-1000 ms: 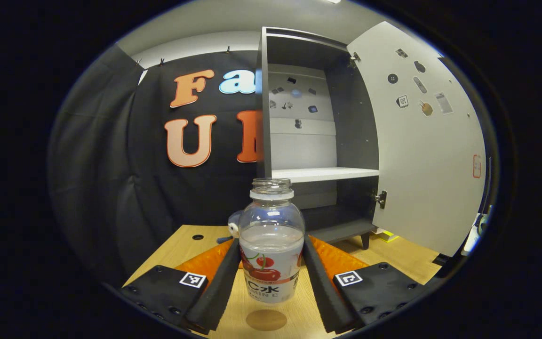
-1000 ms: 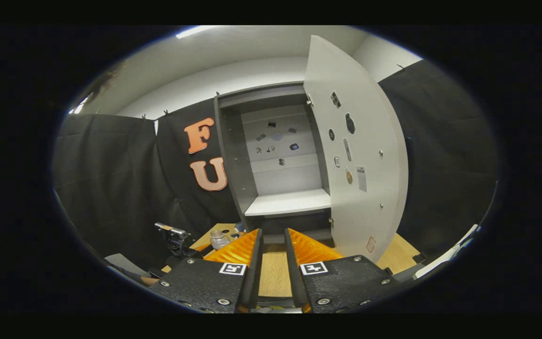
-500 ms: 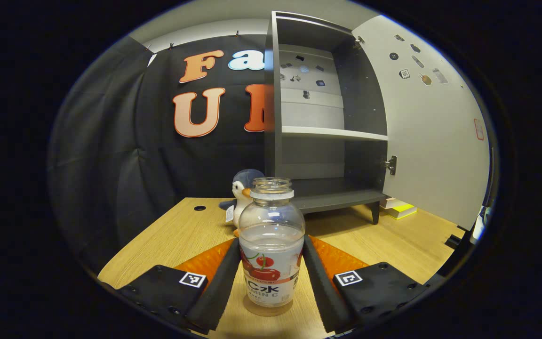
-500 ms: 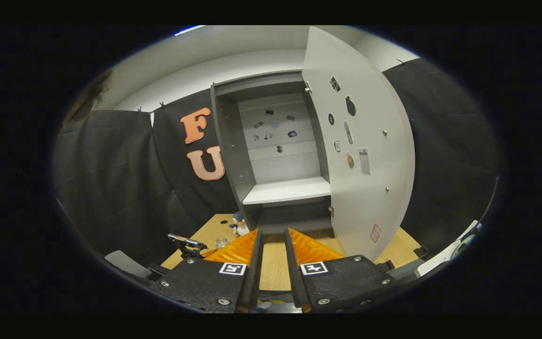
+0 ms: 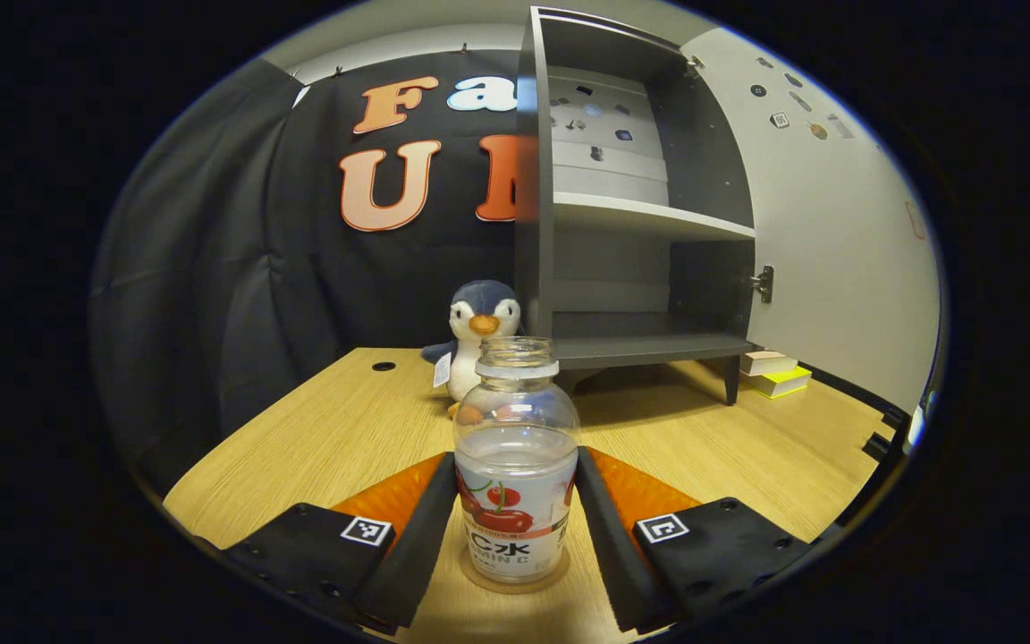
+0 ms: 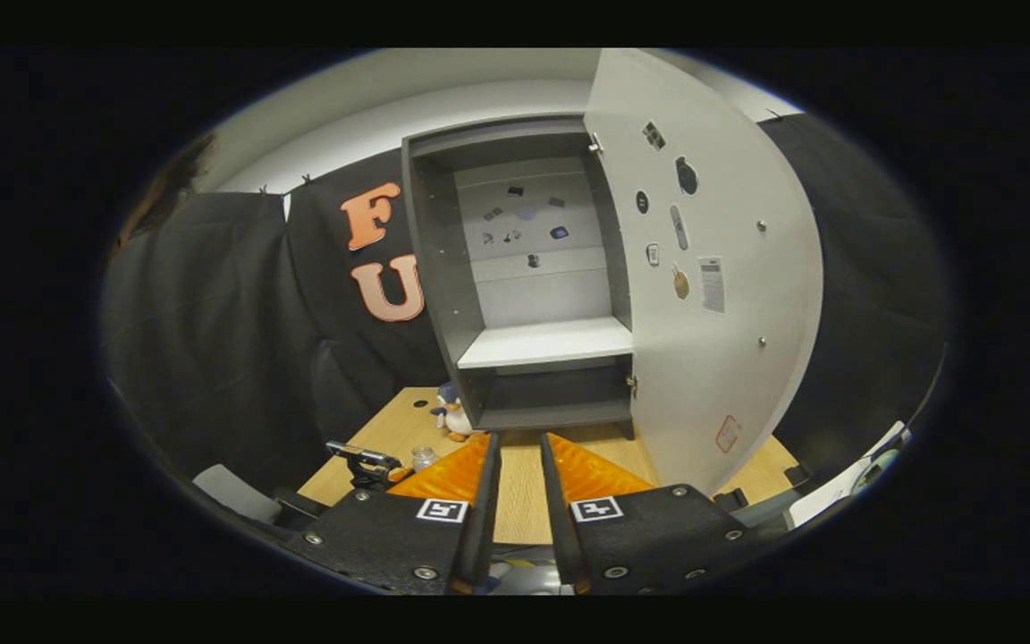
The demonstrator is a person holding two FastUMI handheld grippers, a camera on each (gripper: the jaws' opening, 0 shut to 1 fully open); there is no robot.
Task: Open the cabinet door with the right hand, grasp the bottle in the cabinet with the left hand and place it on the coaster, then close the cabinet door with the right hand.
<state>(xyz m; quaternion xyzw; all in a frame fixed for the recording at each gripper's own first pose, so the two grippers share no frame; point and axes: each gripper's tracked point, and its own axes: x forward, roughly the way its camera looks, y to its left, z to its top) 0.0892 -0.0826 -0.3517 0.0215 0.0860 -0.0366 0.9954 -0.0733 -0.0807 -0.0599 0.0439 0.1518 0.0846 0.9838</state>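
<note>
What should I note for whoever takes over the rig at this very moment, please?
Left gripper: shut on the bottle, which stands upright on the coaster on the table.
Right gripper: fingers slightly apart, holding nothing, short of the cabinet.
Done: cabinet door open, bottle out and on the coaster.
Left: release the bottle, then close the door with the right gripper.

Clear capless bottle [image 5: 515, 465] with cherry label, part-filled with pale liquid, upright on round coaster [image 5: 515, 580] on the desk [image 5: 327, 429]. Grey cabinet [image 6: 443, 268] at the back, shelves bare; white cabinet door [image 6: 703, 295] swung wide open.
</note>
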